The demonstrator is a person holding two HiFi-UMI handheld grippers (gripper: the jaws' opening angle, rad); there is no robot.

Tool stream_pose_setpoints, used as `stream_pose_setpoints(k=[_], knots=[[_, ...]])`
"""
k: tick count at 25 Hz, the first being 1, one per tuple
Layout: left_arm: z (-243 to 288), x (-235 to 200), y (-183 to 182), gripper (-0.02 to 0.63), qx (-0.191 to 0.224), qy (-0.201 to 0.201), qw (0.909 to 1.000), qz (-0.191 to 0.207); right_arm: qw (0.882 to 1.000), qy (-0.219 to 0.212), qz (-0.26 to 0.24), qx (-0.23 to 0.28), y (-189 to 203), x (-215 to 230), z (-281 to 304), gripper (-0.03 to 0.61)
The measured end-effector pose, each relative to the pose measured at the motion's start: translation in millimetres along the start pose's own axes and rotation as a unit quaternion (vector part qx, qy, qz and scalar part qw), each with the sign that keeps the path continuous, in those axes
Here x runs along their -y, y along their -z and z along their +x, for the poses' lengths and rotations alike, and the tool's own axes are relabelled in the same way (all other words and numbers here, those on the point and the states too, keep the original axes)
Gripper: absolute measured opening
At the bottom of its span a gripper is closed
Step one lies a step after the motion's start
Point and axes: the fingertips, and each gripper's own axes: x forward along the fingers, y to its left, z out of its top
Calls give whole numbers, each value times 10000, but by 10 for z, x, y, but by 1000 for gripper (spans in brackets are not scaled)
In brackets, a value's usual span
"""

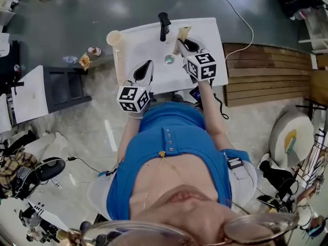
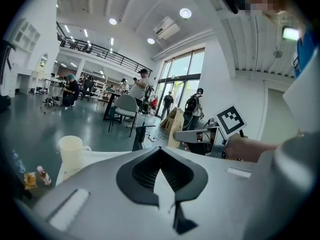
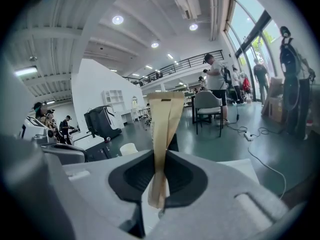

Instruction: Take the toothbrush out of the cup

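The paper-wrapped toothbrush (image 3: 162,129) is standing upright, out of the cup (image 1: 114,37) and well apart from it, beyond the tap (image 1: 164,24); the right gripper (image 3: 162,154) is pinching its lower end; the left gripper (image 2: 160,151), nearer the cup, is sitting closed and empty; the cup is resting on the white basin top (image 1: 205,35), in an open hall.

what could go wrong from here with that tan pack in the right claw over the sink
1. The right claw pinches the tan pack, probably the toothbrush, near one end, with most of it sticking out beyond; it may pivot or slip out.
2. It hangs over the sink beside the faucet; it could bump that or drop by the drain.
3. The cup stands at the sink's corner; the shut left claw could knock it off.
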Motion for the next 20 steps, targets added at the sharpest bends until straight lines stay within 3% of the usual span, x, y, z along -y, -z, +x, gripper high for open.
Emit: stream_pose_setpoints(k=[20], knots=[[192,417,157,0,53,-224,9996,-179,9983,414,-11,-408,302,932,-511,48]])
